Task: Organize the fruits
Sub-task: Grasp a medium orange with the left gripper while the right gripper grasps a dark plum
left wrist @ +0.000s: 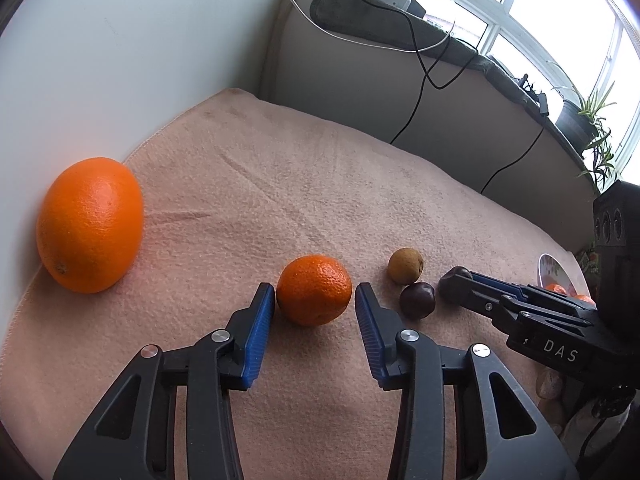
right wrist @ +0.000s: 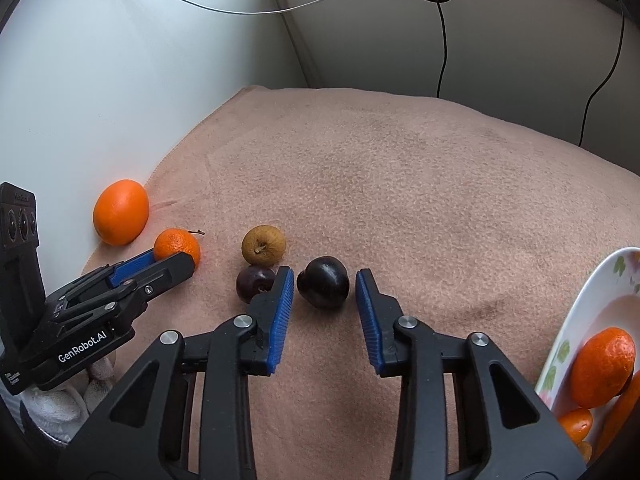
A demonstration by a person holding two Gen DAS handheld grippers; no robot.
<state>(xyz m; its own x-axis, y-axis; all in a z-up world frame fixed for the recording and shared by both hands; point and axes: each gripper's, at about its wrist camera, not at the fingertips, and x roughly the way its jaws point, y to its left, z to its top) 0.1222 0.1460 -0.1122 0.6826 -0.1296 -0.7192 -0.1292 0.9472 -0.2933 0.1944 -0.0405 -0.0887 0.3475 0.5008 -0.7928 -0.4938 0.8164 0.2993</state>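
**Both tongs straddling fruit, neither closed yet**

Left tongs: spread wide, blue ribbed pads either side of the small dimpled orange mandarin. Small gaps both sides, no contact that I can see. Right tongs: also wide, bracketing the glossy dark purple plum, clear of it on both sides.

Layout on the pink fleecy blanket covering the surface:
- large smooth orange far left, against the white wall
- mandarin centre-left
- round brown rough-skinned fruit just behind a second dark plum; those two look to be touching
- target plum just right of that pair
- white floral-print plate at the right edge, already carrying at least one mandarin and other orange pieces

Handling, my read:
- Mandarin: light, loose soft peel, dimpled so grip should be fine. Take it across the widest part; squeeze gently or the peel buckles.
- Plum: light, slick taut skin, bruises easily. Its shape is lopsided, so pads want to land on the broadest flanks, low enough that it doesn't squirt upward.
- The right tongs' left pad sits very near the second plum; closing could nudge it.
- Soft blanket means the fruit shouldn't roll much.
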